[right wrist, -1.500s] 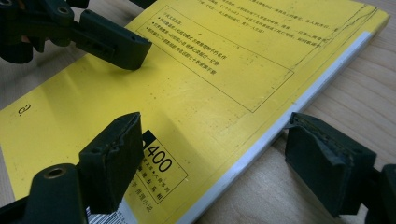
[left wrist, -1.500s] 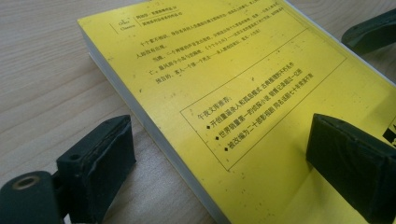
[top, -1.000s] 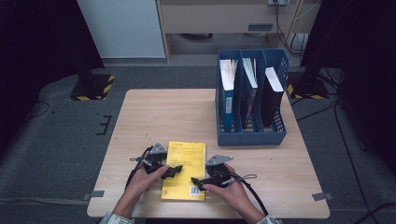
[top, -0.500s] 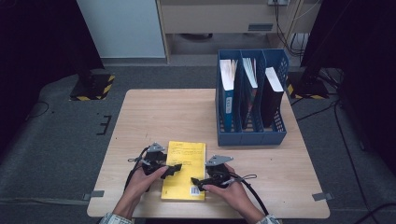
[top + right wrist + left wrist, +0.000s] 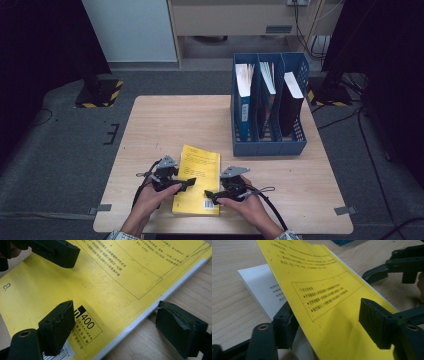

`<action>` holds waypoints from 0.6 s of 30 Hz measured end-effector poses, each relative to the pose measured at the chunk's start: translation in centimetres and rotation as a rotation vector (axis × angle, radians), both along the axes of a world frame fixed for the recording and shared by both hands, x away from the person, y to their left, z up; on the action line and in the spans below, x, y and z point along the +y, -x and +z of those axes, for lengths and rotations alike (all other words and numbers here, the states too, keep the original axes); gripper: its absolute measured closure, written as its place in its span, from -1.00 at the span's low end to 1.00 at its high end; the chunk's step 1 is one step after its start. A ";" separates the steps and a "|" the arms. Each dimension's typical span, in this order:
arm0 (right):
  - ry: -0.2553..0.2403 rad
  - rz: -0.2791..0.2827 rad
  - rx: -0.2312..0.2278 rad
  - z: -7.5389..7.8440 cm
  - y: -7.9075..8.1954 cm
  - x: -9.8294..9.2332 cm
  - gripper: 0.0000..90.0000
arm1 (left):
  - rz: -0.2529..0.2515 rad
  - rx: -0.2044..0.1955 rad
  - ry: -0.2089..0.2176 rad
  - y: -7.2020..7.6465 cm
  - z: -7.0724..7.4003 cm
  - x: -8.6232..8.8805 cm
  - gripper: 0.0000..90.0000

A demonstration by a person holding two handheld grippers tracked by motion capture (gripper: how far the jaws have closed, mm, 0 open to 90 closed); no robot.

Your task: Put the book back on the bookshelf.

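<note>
The left hand-held gripper [image 5: 329,322] has been closing on the lifted yellow cover [image 5: 322,302], not yet clamped; the right hand-held gripper [image 5: 125,327], jaws apart, straddles the book [image 5: 198,179] edge to steady it on the bench [image 5: 165,125].

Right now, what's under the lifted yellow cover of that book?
Under the yellow cover, a white first page with some printed lines shows, and one jaw of the left hand-held gripper sits beneath it. The rest of the page is covered.

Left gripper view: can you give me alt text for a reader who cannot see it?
The yellow cover of a book is lifted off its white pages and runs between the black jaws of the left hand-held gripper, which have just been closing. The book lies on a wooden table; the right hand-held gripper reaches in at upper right.
</note>
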State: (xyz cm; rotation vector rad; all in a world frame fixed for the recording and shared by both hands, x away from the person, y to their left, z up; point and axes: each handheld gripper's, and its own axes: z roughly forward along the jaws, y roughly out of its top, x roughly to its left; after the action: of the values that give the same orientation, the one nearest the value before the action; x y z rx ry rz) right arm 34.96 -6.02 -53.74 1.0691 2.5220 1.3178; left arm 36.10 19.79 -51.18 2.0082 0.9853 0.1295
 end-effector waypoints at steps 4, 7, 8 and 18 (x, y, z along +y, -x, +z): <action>-0.004 0.000 0.003 0.0 0.0 0.0 -0.65 | 0.009 -0.007 -0.013 -0.2 -0.1 -0.2 -0.12; -0.006 -0.002 0.004 0.0 0.0 0.0 -0.65 | 0.011 -0.001 -0.017 -1.0 -0.4 -0.8 -0.11; -0.004 0.000 0.003 0.0 0.0 0.0 -0.65 | 0.012 -0.006 -0.019 -1.2 -0.5 -1.0 -0.12; 0.003 0.004 -0.001 0.0 0.0 0.1 -0.67 | 0.022 -0.014 -0.036 -1.6 -0.8 -1.5 0.16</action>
State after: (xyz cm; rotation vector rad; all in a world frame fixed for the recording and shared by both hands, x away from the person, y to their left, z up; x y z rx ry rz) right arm 34.98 -5.97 -53.74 1.0632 2.5257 1.3154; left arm 37.69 18.31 -52.00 2.0272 1.0028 0.1737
